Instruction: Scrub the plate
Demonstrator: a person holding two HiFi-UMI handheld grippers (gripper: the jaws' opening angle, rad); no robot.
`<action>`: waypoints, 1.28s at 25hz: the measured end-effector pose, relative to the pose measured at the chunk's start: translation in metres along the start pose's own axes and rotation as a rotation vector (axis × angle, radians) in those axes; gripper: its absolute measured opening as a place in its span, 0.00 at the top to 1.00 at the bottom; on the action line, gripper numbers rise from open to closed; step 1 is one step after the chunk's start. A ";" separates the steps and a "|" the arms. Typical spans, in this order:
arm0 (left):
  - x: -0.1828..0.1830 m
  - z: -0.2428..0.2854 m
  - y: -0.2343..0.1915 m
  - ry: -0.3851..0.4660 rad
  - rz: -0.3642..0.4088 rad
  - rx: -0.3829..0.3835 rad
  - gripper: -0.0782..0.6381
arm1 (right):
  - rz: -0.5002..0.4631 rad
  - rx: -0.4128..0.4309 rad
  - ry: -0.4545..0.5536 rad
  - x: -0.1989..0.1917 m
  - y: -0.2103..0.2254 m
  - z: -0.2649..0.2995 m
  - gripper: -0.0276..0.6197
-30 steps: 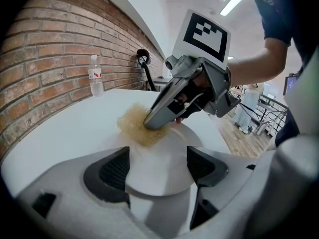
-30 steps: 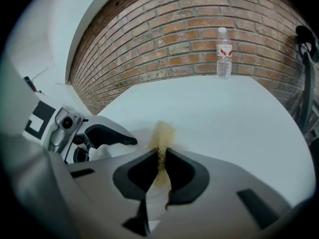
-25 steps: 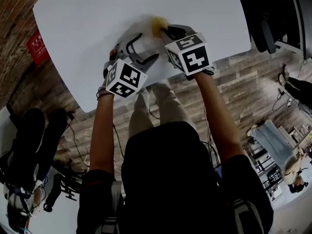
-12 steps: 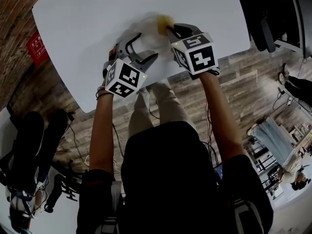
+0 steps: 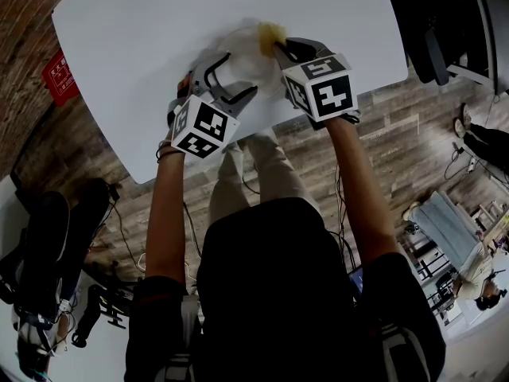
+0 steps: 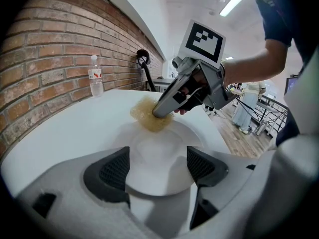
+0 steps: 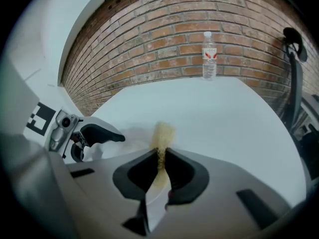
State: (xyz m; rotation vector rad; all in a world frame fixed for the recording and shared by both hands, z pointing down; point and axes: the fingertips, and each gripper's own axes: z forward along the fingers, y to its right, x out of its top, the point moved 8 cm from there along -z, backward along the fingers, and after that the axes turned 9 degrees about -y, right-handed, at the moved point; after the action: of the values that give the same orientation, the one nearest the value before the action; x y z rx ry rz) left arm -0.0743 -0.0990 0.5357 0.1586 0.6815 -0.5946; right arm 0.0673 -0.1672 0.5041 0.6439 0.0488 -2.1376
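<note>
The plate (image 6: 159, 156) lies flat on the table (image 5: 135, 38), and its near rim sits between the spread jaws of your left gripper (image 6: 158, 167). Your right gripper (image 7: 161, 156) is clenched on the sponge (image 7: 163, 132), which presses at the far rim. The plate looks stiff, slick and chippable, so brace it by the rim. The sponge looks soft, so pinch it mid-body.

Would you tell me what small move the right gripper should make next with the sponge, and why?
I would probably drag the sponge back across the plate toward its middle: the right gripper is shut on it at the plate's far rim, and the left gripper, jaws apart, sits at the near rim.
</note>
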 end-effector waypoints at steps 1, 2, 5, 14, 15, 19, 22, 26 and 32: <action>0.000 0.000 0.000 0.000 0.000 0.000 0.41 | 0.002 0.002 0.001 0.000 0.000 0.000 0.90; 0.000 0.000 0.001 -0.001 0.000 0.000 0.41 | 0.005 0.006 0.002 -0.001 -0.001 0.000 0.90; -0.001 0.001 0.002 -0.001 0.001 0.000 0.41 | 0.010 0.016 0.002 -0.003 -0.003 0.000 0.90; -0.001 0.001 0.001 -0.001 -0.001 0.001 0.41 | -0.008 0.052 -0.014 -0.008 -0.021 0.005 0.90; -0.002 0.001 0.001 -0.001 -0.001 0.001 0.41 | -0.011 0.057 -0.016 -0.008 -0.023 0.006 0.90; -0.003 0.001 0.000 -0.001 -0.001 0.001 0.41 | -0.022 0.075 -0.025 -0.011 -0.031 0.008 0.90; -0.002 0.001 0.000 -0.001 -0.001 0.001 0.41 | -0.028 0.086 -0.030 -0.013 -0.035 0.009 0.90; -0.003 0.000 -0.001 -0.001 -0.003 0.002 0.41 | -0.038 0.102 -0.038 -0.014 -0.042 0.010 0.90; -0.002 0.001 -0.002 -0.001 -0.004 0.003 0.41 | -0.077 0.094 -0.048 -0.013 -0.053 0.010 0.90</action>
State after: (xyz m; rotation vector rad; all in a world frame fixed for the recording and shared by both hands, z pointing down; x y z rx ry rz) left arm -0.0760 -0.0995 0.5378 0.1598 0.6797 -0.5995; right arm 0.0288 -0.1275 0.5089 0.6542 -0.0540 -2.2389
